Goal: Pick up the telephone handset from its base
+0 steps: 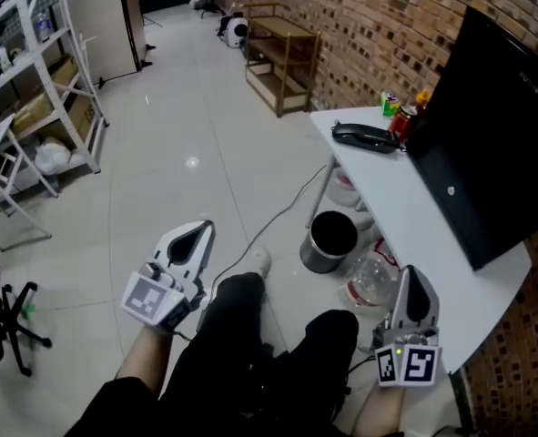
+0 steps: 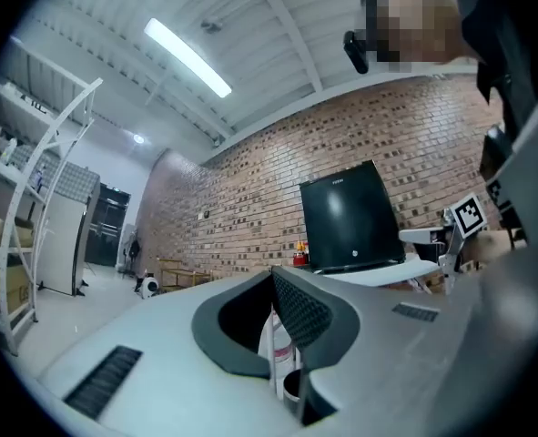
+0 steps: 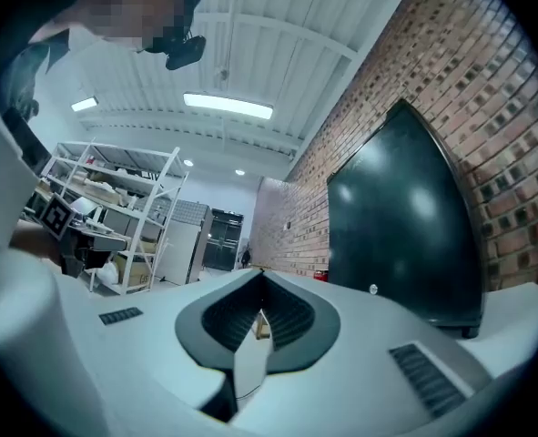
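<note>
The black telephone [image 1: 364,137], handset lying on its base, sits at the far end of the white table [image 1: 414,217]. Both grippers hang low over my lap, well short of it. My left gripper [image 1: 200,229] is left of the table with its jaws pressed together and nothing between them. My right gripper [image 1: 411,273] is beside the table's near edge, jaws also together and empty. In the left gripper view the left gripper [image 2: 273,277] points toward the table, shut. In the right gripper view the right gripper [image 3: 261,277] points along the brick wall. Neither gripper view shows the phone.
A large black monitor [image 1: 487,135] leans on the brick wall behind the phone, with cans [image 1: 401,112] beside it. Under the table stand a dark bin [image 1: 330,241] and a clear bottle [image 1: 372,280]. A wooden shelf [image 1: 282,57] and metal racks [image 1: 32,80] line the room.
</note>
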Demonstrator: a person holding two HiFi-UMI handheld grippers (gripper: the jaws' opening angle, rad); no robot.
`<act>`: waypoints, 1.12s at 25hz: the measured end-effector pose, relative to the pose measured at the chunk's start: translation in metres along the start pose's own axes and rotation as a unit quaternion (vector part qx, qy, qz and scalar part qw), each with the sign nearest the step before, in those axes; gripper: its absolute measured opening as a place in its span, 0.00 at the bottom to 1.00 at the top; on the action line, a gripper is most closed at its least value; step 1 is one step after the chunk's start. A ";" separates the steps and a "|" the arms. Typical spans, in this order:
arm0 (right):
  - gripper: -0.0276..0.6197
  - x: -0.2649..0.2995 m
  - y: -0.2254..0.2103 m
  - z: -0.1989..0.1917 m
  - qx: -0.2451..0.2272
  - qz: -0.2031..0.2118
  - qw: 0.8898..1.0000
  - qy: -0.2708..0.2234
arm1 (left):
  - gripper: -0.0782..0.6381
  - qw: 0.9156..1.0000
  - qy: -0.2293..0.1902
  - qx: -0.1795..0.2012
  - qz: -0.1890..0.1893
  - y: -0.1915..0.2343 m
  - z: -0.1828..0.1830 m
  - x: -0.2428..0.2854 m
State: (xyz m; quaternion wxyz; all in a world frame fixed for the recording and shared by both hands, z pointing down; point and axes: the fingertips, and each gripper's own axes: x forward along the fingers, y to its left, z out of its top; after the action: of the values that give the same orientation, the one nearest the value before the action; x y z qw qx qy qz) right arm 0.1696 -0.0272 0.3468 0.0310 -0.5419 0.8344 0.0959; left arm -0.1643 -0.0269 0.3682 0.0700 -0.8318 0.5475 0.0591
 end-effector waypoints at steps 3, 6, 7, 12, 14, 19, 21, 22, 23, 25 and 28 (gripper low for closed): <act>0.06 0.022 -0.003 0.000 -0.006 0.006 1.000 0.000 | 0.11 0.999 -0.031 -0.007 -0.020 0.005 0.006 0.025; 0.06 0.049 -0.008 -0.006 -0.010 0.007 1.000 0.004 | 0.11 0.997 -0.055 -0.025 -0.049 0.016 0.002 0.053; 0.06 0.058 -0.011 -0.009 -0.010 0.006 1.000 0.006 | 0.11 0.996 -0.057 -0.035 -0.053 0.022 -0.002 0.062; 0.06 0.088 -0.020 -0.015 -0.004 -0.006 1.000 0.009 | 0.11 0.994 -0.056 -0.011 -0.090 0.042 -0.004 0.113; 0.06 0.096 -0.025 -0.014 -0.008 -0.012 1.000 0.009 | 0.11 0.992 -0.061 -0.004 -0.108 0.048 0.003 0.134; 0.06 0.109 -0.039 -0.015 -0.010 -0.030 0.999 0.017 | 0.11 0.987 -0.084 -0.041 -0.132 0.061 0.014 0.171; 0.06 0.114 -0.043 -0.017 -0.012 -0.037 0.999 0.022 | 0.11 0.986 -0.075 -0.038 -0.143 0.062 0.007 0.183; 0.06 0.116 -0.045 -0.017 -0.012 -0.041 0.999 0.023 | 0.11 0.986 -0.070 -0.033 -0.150 0.062 0.004 0.189; 0.06 0.117 -0.048 -0.017 -0.012 -0.046 0.999 0.024 | 0.11 0.985 -0.068 -0.030 -0.155 0.062 0.004 0.195; 0.06 0.121 -0.052 -0.017 -0.008 -0.054 0.998 0.023 | 0.11 0.983 -0.068 -0.030 -0.165 0.064 0.007 0.207; 0.06 0.127 -0.056 -0.015 -0.008 -0.063 0.998 0.020 | 0.11 0.981 -0.072 -0.033 -0.178 0.069 0.015 0.223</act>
State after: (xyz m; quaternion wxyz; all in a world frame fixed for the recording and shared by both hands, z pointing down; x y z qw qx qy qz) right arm 0.1692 -0.1661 0.3344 0.0159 -0.5957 0.7981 0.0895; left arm -0.1397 -0.2527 0.3112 0.0915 -0.9114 0.3818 0.1232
